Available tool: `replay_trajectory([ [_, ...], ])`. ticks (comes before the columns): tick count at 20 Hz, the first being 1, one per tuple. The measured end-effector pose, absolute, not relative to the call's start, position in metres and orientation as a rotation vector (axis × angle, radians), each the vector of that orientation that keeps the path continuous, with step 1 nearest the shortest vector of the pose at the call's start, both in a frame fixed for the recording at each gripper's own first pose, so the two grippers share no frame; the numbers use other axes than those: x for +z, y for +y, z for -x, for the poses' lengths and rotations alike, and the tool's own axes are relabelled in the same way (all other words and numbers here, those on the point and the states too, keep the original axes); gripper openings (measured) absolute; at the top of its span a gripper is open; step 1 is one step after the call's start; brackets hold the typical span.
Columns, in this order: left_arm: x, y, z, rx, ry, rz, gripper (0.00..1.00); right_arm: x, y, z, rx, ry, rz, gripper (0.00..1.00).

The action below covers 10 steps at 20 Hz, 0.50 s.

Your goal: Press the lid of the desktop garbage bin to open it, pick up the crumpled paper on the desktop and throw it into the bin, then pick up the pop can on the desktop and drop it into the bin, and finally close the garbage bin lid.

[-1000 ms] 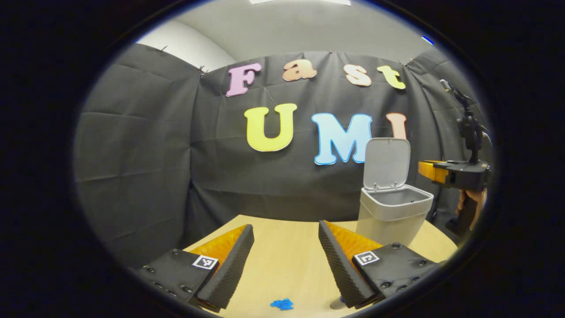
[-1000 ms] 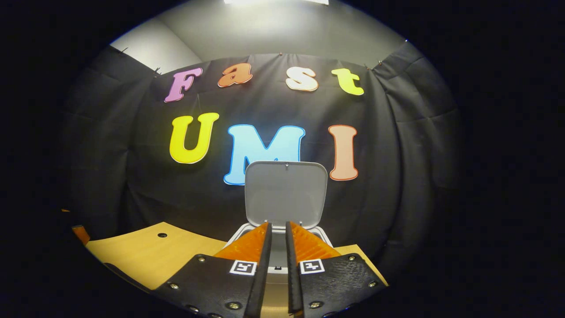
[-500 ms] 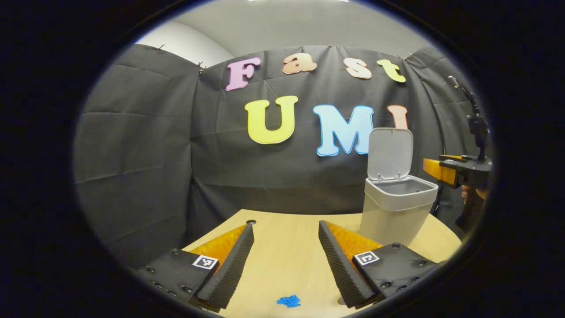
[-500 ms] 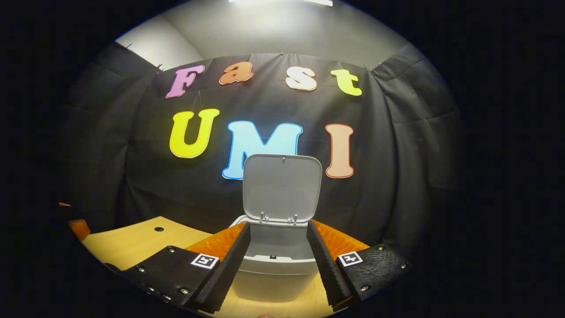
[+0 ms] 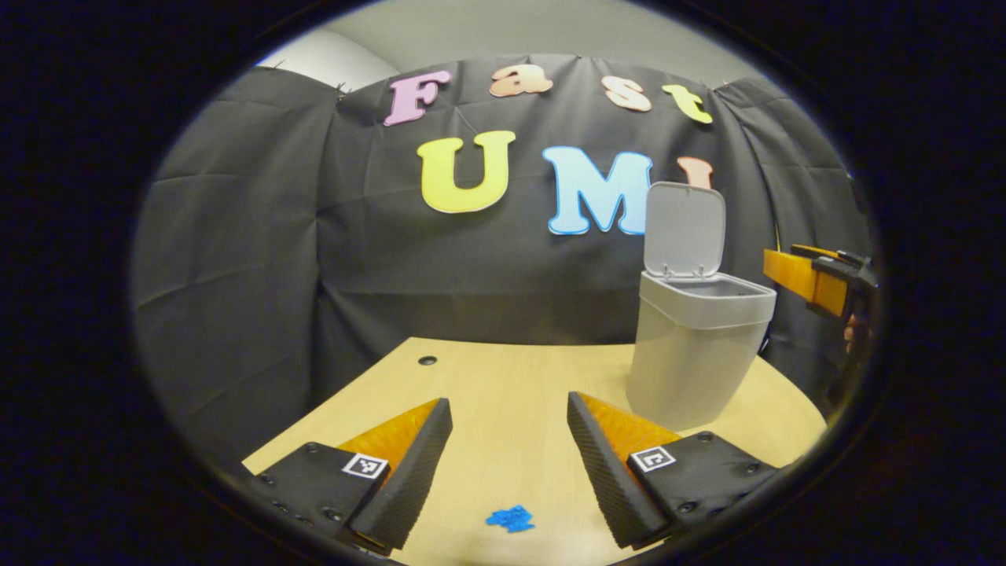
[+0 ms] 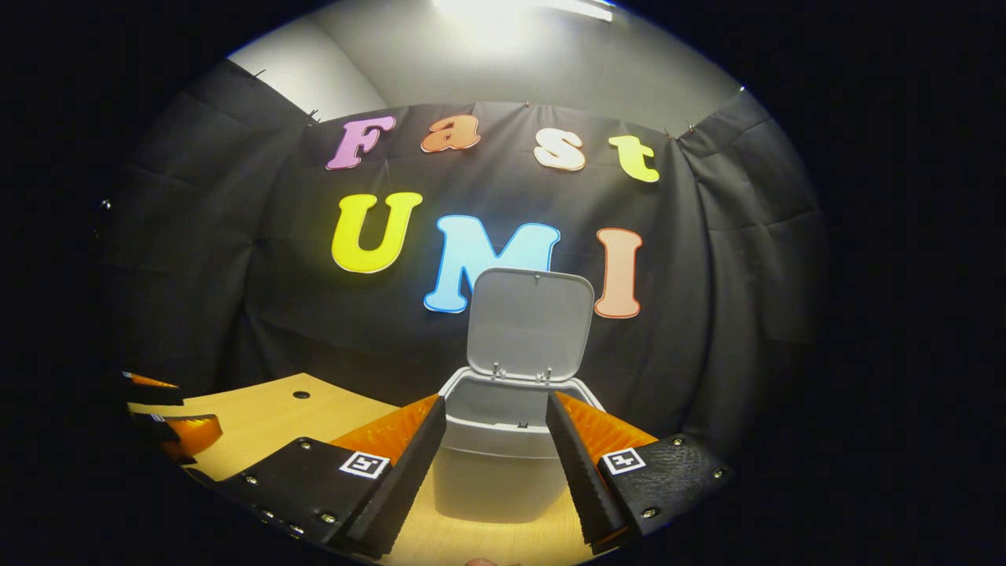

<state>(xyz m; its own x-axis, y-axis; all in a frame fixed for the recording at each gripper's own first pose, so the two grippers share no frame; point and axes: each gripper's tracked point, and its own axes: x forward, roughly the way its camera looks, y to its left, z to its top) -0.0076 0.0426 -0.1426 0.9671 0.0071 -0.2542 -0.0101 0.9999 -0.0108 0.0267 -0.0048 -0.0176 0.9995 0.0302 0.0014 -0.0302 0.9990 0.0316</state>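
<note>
Bin (image 6: 491, 464) mouth unobstructed, lid (image 6: 530, 322) upright behind; bin stands on table (image 5: 503, 393)

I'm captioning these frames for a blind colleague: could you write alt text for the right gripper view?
An open right gripper faces a grey desktop garbage bin on a wooden table, its lid standing upright. The left gripper shows at the left edge.

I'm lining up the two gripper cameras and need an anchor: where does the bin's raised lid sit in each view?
Left gripper view: the lid stands upright at the right, above the bin, beyond the left gripper.
Right gripper view: the lid stands upright at centre, above and beyond the open right gripper.
Shared landmark: the small round hole in the tabletop, left of the bin in both views.
</note>
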Motion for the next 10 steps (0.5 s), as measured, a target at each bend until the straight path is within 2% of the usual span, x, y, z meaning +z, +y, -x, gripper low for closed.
replay_trajectory([
  [5,-0.191,0.042,0.010,-0.046,0.322,-0.013,1.00,-0.013,0.009,-0.010,0.032,0.003,-0.017,0.83],
  [6,-0.199,0.042,0.010,-0.055,0.333,-0.015,0.96,-0.014,0.011,-0.006,0.032,0.003,-0.015,0.83],
  [9,-0.231,0.042,0.012,-0.077,0.380,-0.025,0.97,-0.015,0.010,0.005,0.021,0.018,-0.013,0.83],
  [10,-0.240,0.041,0.013,-0.087,0.397,-0.026,1.00,-0.016,0.010,0.009,0.012,0.024,-0.013,0.83],
])
